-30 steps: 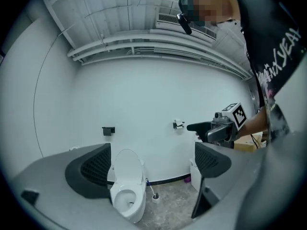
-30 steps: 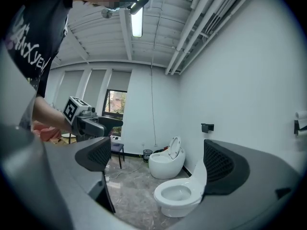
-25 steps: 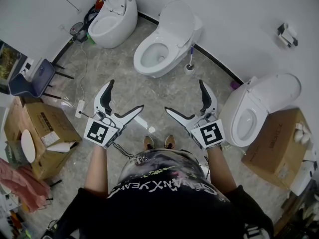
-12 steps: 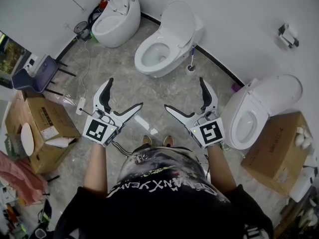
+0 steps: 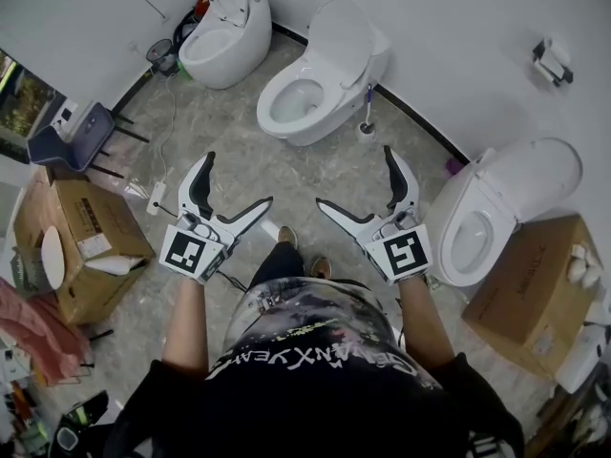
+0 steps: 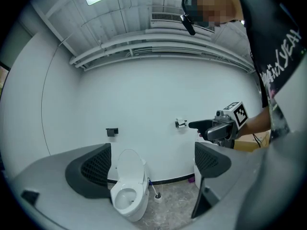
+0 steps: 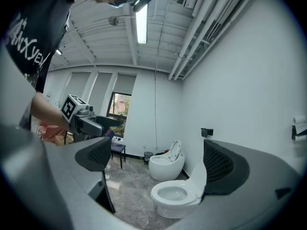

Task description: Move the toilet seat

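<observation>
A grey stone-patterned floor (image 5: 315, 175) ran up to a white wall (image 5: 458, 27) with a dark skirting line. Three white toilets stood along that wall. The middle toilet (image 5: 301, 103) lay straight ahead of the person, well apart from both tools. Its toilet seat (image 5: 340, 32) was tipped up against the back, leaving the bowl open. A rounder toilet (image 5: 218, 41) sat in the corner to the left, its seat raised as well. A third toilet (image 5: 477, 227) stood close by the person's right side, near the right-hand tool.

A cardboard box (image 5: 530, 289) stood beside the third toilet, and another cardboard box (image 5: 81, 241) stood far left with white items on top. A dark chair (image 5: 69, 139) stood beyond that second box.

The person, in a black printed shirt (image 5: 315, 370), held both tools out level at waist height. The left gripper (image 5: 239, 179) had its jaws spread wide with nothing between them; its own view framed the middle toilet far off in the gap. The right gripper (image 5: 354, 177) was likewise splayed wide and empty, and its own view showed the middle toilet and the corner toilet beyond its jaws.

A toilet brush (image 5: 366, 122) stood in its holder just beside the middle toilet. A paper holder (image 5: 552, 63) hung on the wall at the right. A white power strip (image 5: 156, 199) lay on the floor near the left gripper's side.
</observation>
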Action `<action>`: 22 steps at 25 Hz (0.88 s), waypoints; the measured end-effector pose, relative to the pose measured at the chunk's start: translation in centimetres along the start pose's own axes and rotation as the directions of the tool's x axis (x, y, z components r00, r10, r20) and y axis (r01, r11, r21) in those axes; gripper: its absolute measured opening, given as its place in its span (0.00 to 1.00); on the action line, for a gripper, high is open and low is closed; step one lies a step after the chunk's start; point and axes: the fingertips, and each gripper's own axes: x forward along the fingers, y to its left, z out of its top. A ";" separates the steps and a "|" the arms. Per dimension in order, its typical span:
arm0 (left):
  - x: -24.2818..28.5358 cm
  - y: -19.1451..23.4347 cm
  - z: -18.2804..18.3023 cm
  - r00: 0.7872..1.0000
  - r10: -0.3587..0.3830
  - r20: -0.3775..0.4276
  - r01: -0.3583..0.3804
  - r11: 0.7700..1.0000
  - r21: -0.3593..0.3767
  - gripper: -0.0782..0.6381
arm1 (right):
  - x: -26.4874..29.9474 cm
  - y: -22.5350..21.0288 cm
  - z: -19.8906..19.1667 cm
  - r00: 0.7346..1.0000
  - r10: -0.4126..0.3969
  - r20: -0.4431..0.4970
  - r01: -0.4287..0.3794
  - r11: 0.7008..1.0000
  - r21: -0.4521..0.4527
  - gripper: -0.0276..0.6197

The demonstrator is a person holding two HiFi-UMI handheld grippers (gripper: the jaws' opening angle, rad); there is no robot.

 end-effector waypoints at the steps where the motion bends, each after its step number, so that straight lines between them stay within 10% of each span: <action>1: 0.0 0.0 0.0 1.000 0.000 0.001 0.000 1.000 -0.001 0.84 | 0.0 0.0 0.0 1.000 -0.001 0.002 0.001 1.000 -0.001 0.95; 22: 7.1 9.0 -4.1 1.000 -0.010 -0.006 0.010 0.999 -0.036 0.84 | 10.3 -5.3 -2.2 0.999 -0.031 0.015 0.032 0.999 -0.025 0.95</action>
